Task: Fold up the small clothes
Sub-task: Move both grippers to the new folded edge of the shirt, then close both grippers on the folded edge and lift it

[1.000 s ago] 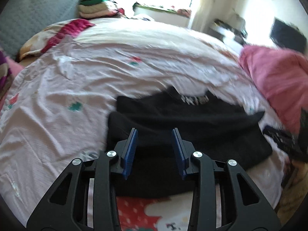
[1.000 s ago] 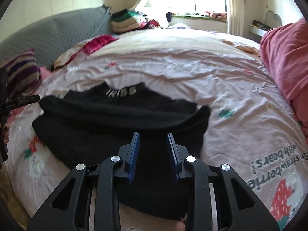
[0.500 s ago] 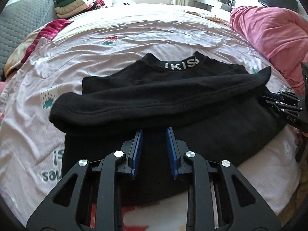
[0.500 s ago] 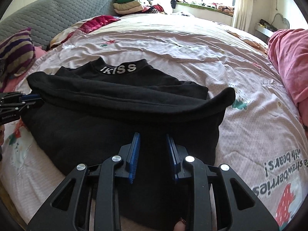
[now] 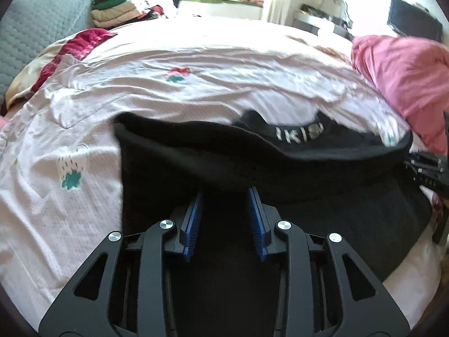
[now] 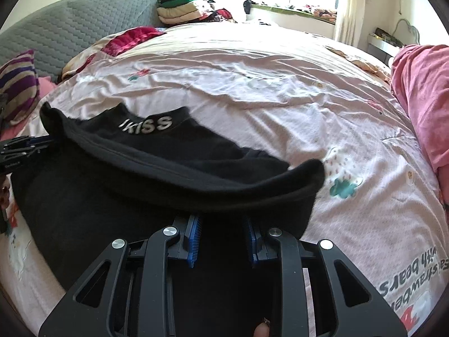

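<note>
Rumpled pink bed sheet (image 6: 280,90) underneath; nearest, left tool (image 5: 226,193) and right tool (image 6: 221,217), tips buried in raised fold of black top (image 6: 168,174); right gripping it, left's jaws opening, cloth between; beyond the top, stacked clothes (image 6: 182,8).

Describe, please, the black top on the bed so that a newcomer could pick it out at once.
Start with the big bed under its pale pink printed sheet. At the near edge, just ahead of both tools, lies the black top, with its lower part doubled up over the body. Unlike the folded clothes stack by the headboard or the pink blanket at the side, it is all black with white "KISS" lettering on its collar.
</note>
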Demonstrator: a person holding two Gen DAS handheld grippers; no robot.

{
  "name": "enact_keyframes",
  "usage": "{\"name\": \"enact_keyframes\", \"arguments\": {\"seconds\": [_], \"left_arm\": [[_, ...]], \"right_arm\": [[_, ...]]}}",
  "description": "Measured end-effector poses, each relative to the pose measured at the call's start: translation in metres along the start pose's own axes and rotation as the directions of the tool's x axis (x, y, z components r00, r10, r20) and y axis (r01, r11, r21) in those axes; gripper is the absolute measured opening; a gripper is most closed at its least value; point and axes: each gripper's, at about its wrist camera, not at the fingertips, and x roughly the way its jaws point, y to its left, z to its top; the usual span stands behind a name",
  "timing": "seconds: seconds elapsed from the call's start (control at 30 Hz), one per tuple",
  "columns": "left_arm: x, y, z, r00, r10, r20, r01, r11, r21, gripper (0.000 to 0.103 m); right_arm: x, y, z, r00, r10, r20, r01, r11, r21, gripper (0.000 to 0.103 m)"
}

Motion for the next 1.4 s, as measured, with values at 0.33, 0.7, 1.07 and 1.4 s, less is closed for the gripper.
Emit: {"name": "enact_keyframes", "arguments": {"seconds": [0.33,0.7,1.07,1.4], "left_arm": [[-0.009,0.045,0.013,0.998,0.063,0.032,-0.057,0.986,-0.156,0.046],[0.014,0.062,-0.001,0.999,0.019,-0.048,-0.03,0.971,-0.236,0.027],[-0.019,0.051,0.016,0.992,0.08,0.095,-0.065,0.985,-0.157,0.004],[0.015,0.057,0.0,0.991,0.132,-0.01,-0.132,0.978,-0.159,0.007]], "right_arm": [[-0.003,-0.041,0.001,0.998,-0.06,0.037,0.055,0.99,0.128,0.043],[0.008,-0.05,-0.004,0.999,0.05,0.005,-0.05,0.979,0.198,0.017],[-0.018,-0.047,0.015,0.992,-0.01,0.128,-0.01,0.989,0.15,0.007],[0.011,-0.046,0.002,0.997,-0.076,0.005,0.075,0.988,0.138,0.01]]}}
